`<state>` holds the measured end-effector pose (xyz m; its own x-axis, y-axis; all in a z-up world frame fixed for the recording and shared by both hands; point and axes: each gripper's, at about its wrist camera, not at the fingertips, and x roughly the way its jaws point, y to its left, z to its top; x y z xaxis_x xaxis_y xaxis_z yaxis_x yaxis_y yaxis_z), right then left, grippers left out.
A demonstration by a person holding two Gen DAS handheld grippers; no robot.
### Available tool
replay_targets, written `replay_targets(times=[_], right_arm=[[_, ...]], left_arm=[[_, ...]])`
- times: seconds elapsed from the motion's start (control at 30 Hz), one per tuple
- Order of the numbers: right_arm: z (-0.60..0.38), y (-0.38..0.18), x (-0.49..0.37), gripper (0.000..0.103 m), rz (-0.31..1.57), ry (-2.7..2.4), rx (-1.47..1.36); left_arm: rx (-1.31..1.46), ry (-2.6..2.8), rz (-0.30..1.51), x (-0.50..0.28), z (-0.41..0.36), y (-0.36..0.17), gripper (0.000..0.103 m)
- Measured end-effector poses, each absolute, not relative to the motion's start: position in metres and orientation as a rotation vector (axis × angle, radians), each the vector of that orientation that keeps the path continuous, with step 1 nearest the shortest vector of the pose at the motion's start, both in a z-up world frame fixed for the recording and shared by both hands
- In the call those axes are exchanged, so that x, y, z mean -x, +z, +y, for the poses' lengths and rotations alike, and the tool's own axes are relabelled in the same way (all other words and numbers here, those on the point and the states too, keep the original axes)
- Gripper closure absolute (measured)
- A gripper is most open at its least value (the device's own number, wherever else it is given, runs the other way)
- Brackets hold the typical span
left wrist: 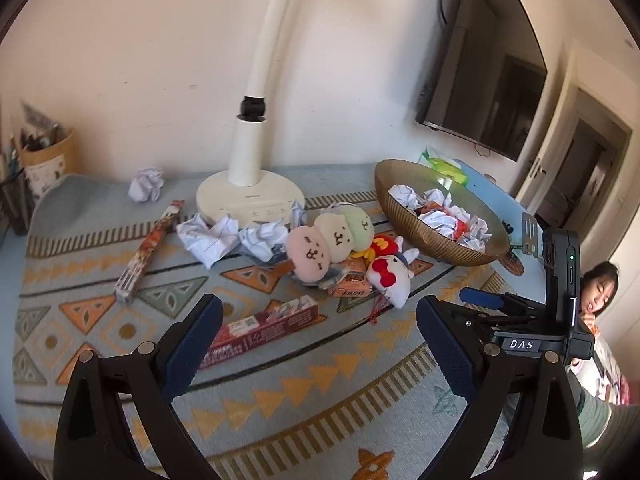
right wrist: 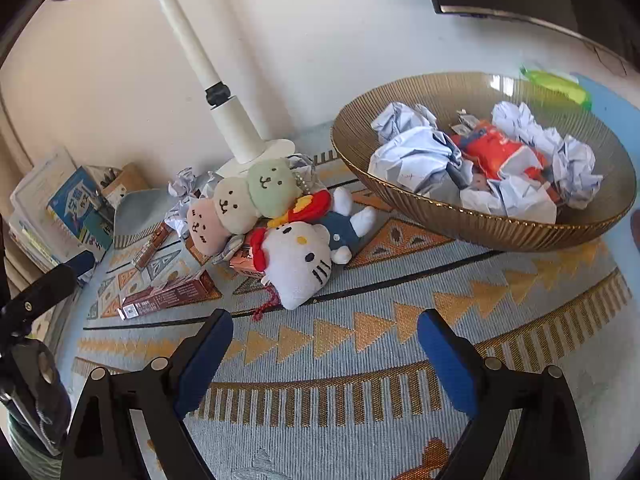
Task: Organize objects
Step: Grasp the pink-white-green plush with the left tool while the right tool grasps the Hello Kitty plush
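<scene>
Left wrist: loose paper ball [left wrist: 146, 185] | right wrist: orange packet [right wrist: 494, 150] in bowl [right wrist: 460, 224] | both grippers released

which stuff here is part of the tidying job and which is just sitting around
Part of the job: crumpled paper balls, plush toys, long snack boxes, gold bowl already holding paper.

Just there: desk lamp, wall TV, pen holder, books.

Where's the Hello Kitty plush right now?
The Hello Kitty plush lies on the patterned tablecloth, left of the gold bowl and just in front of the three-face plush.
</scene>
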<state>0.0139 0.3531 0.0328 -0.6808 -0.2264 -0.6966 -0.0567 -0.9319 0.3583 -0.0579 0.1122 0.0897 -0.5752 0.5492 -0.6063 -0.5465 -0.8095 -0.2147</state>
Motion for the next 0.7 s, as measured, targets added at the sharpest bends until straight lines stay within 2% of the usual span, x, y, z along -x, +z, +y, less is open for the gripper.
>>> replay_targets(times=[0.17, 0.23, 0.33, 0.4, 0.47, 0.53, 0.6, 0.63, 0.7], right_arm=[[0.365, 0.024, 0.016, 0.021, -0.896, -2.568, -1.29], [0.364, 0.02, 0.029, 0.021, -0.981, -2.508, -1.309], [0.36, 0.016, 0.042, 0.021, -1.042, -2.504, -1.324], [0.356, 0.017, 0.049, 0.021, -1.039, -2.523, -1.317], [0.352, 0.017, 0.054, 0.021, -1.037, -2.549, -1.309], [0.343, 0.02, 0.058, 0.021, -0.964, -2.607, -1.326], [0.33, 0.023, 0.059, 0.037, -0.831, -2.693, -1.364], [0.325, 0.023, 0.058, 0.038, -0.758, -2.735, -1.376], [0.325, 0.022, 0.052, 0.045, -0.725, -2.733, -1.346]], left_arm=[[0.947, 2.273, 0.366, 0.112, 0.176, 0.064, 0.009], [0.959, 2.222, 0.443, 0.122, 0.194, 0.053, 0.02], [0.96, 2.205, 0.602, 0.13, 0.213, 0.039, 0.024], [0.957, 2.185, 0.645, 0.132, 0.218, 0.035, 0.028], [0.957, 2.178, 0.61, 0.134, 0.217, 0.036, 0.029], [0.97, 2.185, 0.577, 0.136, 0.216, 0.036, 0.044], [0.939, 2.217, 0.644, 0.129, 0.219, 0.034, 0.048], [0.927, 2.23, 0.669, 0.125, 0.221, 0.033, 0.053], [0.927, 2.26, 0.661, 0.125, 0.22, 0.035, 0.054]])
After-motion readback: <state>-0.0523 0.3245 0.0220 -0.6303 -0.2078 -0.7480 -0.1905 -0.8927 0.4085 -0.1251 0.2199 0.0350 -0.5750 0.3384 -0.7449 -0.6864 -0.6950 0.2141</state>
